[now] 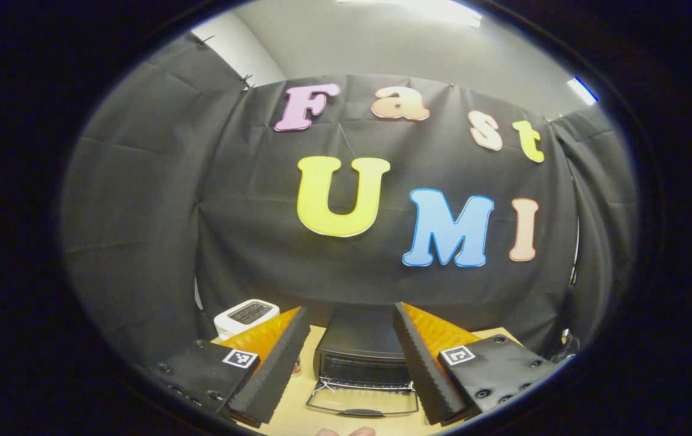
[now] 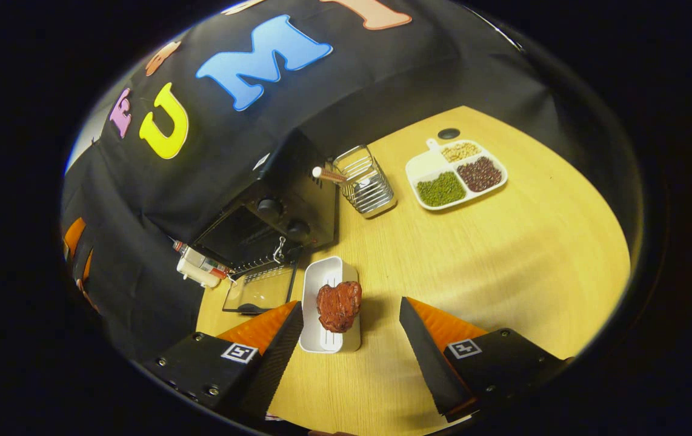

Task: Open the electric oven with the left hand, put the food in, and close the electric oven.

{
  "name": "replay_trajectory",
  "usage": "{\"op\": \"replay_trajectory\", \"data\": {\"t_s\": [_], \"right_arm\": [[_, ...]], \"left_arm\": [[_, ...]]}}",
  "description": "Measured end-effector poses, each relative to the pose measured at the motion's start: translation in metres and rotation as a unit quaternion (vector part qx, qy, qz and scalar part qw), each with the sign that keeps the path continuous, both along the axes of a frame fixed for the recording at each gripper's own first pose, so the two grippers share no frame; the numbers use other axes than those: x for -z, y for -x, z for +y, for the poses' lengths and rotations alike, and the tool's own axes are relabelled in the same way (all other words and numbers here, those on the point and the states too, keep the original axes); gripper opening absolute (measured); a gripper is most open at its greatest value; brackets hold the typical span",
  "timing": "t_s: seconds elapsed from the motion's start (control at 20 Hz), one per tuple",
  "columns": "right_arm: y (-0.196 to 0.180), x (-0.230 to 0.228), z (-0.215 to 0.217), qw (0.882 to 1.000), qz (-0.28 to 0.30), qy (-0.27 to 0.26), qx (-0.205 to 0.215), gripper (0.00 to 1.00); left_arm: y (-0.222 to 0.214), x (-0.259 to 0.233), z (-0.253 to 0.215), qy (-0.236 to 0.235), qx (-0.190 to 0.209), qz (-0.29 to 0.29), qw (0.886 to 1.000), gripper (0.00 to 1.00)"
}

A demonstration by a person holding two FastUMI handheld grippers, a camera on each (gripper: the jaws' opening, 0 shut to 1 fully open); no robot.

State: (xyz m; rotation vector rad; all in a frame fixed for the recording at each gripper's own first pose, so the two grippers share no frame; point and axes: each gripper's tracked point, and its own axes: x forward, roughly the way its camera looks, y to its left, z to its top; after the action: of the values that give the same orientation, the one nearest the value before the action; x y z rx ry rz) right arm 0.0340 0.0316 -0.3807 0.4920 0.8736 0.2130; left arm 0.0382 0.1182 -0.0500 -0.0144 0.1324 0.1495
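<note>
Right tongs [image 2: 351, 330]: spread wide, holding nothing, hovering above the tabletop [image 2: 503, 242] with the food between their two fingers in the right gripper view.
Food [image 2: 339, 306]: a reddish-brown glazed lump, likely meat, sat on a narrow white tray [image 2: 329, 284] just in front of the oven's lowered door.
Handling, food: looked soft, sticky and irregular; probably light. A squeeze could dent it or make it slide, so I judged the tray's long rigid edges the safer hold, gripped across the narrow width.
Handling, tray: stiff, smooth, possibly slippery; should be kept level or the lump may roll off.
Left tongs [image 1: 352, 369]: also wide apart and empty, raised and pointing level at the oven.
Oven [image 1: 361, 354]: black, door [image 1: 363, 402] already dropped flat toward the camera, wire rack visible at the mouth.
Pose: right tongs angled steeply down over the tray; left ones held back, well apart from the door.
Nearby: wire holder [image 2: 365, 181] beside the oven, divided dish of beans [image 2: 456, 172] farther off, white toaster [image 1: 246, 315] to the oven's side.
Stage: opening seemed done; loading not yet begun.
</note>
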Motion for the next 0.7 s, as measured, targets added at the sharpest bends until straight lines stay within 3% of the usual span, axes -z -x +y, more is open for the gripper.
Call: {"op": "replay_trajectory", "data": {"t_s": [0.3, 0.45, 0.55, 0.65, 0.7], "right_arm": [[-0.015, 0.032, 0.018, 0.997, 0.039, -0.061, 0.005, 0.96], [-0.014, 0.039, 0.023, 0.994, 0.065, -0.091, 0.005, 0.70], [-0.008, 0.035, 0.023, 0.990, 0.071, -0.121, -0.001, 0.70], [-0.019, 0.040, 0.026, 0.986, 0.083, -0.146, 0.016, 0.30], [-0.016, 0.038, 0.031, 0.983, 0.080, -0.166, 0.017, 0.30]], "left_arm": [[0.022, -0.014, -0.003, -0.044, -0.024, -0.001, 0.999, 0.97], [0.032, -0.014, -0.006, -0.046, -0.036, 0.004, 0.998, 0.96], [0.039, -0.010, -0.008, -0.038, -0.046, 0.010, 0.998, 0.96], [0.044, -0.010, -0.007, -0.040, -0.056, 0.012, 0.998, 0.96], [0.047, -0.011, -0.009, -0.041, -0.056, 0.010, 0.998, 0.97]]}}
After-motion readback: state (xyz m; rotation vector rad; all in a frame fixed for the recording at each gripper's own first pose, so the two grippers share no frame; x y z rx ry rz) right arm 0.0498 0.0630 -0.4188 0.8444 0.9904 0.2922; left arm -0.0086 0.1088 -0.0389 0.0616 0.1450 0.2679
